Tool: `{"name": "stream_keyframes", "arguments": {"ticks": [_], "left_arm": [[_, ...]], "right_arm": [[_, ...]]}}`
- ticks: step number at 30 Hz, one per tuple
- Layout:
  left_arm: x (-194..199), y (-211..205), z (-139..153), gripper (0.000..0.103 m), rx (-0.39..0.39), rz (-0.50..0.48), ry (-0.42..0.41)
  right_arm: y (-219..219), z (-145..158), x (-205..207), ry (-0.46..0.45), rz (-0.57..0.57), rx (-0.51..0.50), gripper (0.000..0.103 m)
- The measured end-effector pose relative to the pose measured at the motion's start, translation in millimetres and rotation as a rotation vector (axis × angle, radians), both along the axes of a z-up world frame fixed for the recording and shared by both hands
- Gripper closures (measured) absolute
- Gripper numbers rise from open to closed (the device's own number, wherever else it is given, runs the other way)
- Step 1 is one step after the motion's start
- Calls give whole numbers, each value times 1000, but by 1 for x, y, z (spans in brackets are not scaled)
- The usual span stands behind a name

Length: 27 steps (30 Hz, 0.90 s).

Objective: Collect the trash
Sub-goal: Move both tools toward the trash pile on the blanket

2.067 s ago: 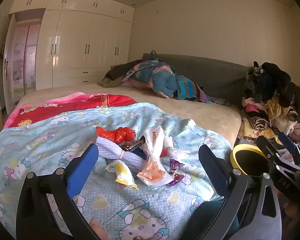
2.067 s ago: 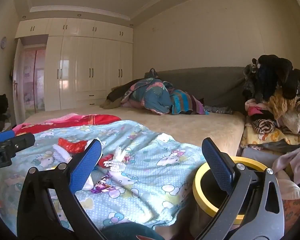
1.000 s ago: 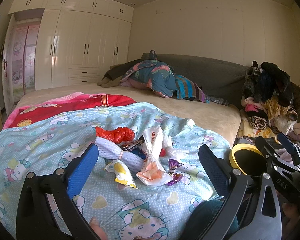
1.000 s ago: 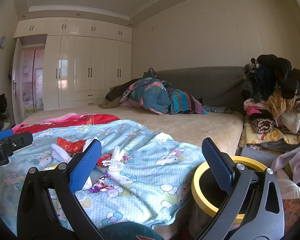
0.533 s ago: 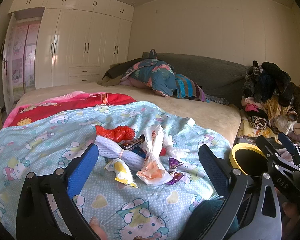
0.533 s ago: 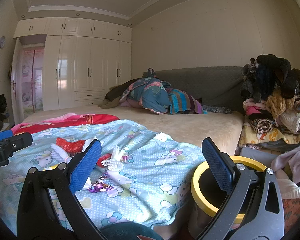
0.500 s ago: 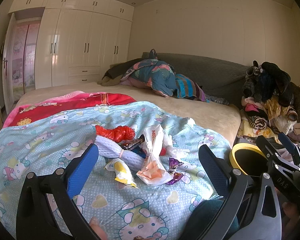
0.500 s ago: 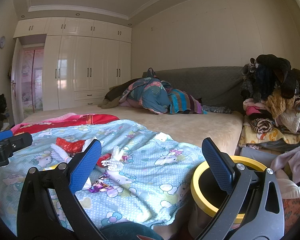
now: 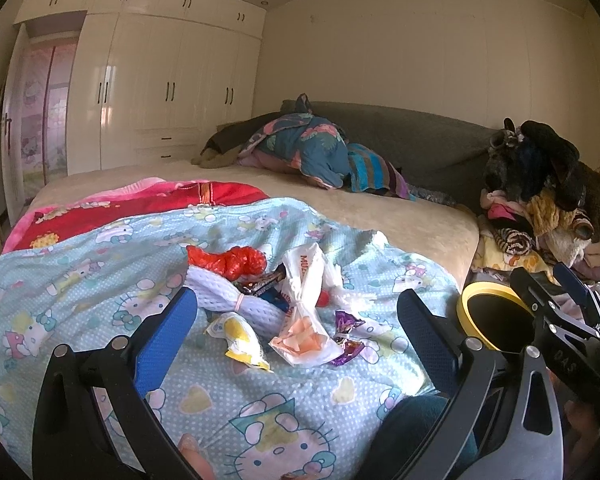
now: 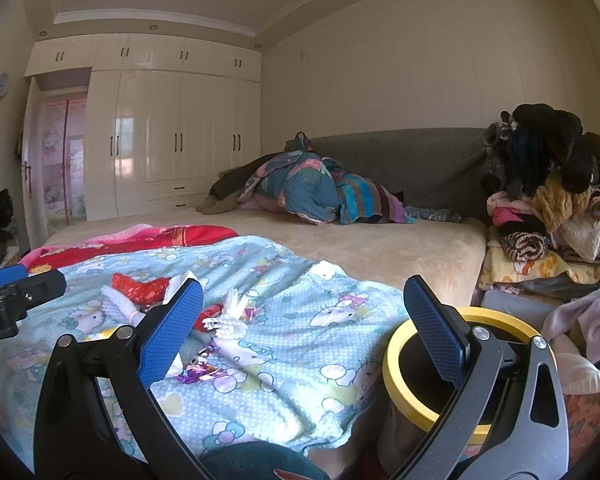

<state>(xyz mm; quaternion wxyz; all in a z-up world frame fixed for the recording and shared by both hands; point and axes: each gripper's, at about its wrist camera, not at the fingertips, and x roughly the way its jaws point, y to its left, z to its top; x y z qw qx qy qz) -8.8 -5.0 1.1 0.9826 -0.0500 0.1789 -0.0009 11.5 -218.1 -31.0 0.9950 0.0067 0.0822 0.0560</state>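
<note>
Loose heap of crinkled plastic wrappers and bags (image 9: 284, 304) on the pale-blue cartoon-print blanket (image 9: 100, 280), beside the yellow-rimmed black bin (image 10: 420, 396); likely light, limp, slippery, best pinched at a bunched fold; left gripper (image 9: 296, 320) and right gripper (image 10: 302, 324) spread wide, empty.

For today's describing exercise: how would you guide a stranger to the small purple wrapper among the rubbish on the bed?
Start at the light blue cartoon-cat blanket on the bed, then find the litter heap at its middle. At the heap's near right edge, beside the white and orange plastic bag, lies the purple wrapper: the only shiny purple foil piece there.
</note>
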Motion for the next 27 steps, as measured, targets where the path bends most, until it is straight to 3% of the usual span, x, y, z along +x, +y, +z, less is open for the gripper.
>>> {"name": "stream_keyframes", "arguments": {"ticks": [14,27], "left_arm": [[14,49,-7,6,-54,136,24],[38,115,-6,6,-85,242,46]], "right_arm": [[55,5,27,75,199,-37,10],[128,-12,65,253,360,-72,10]]}}
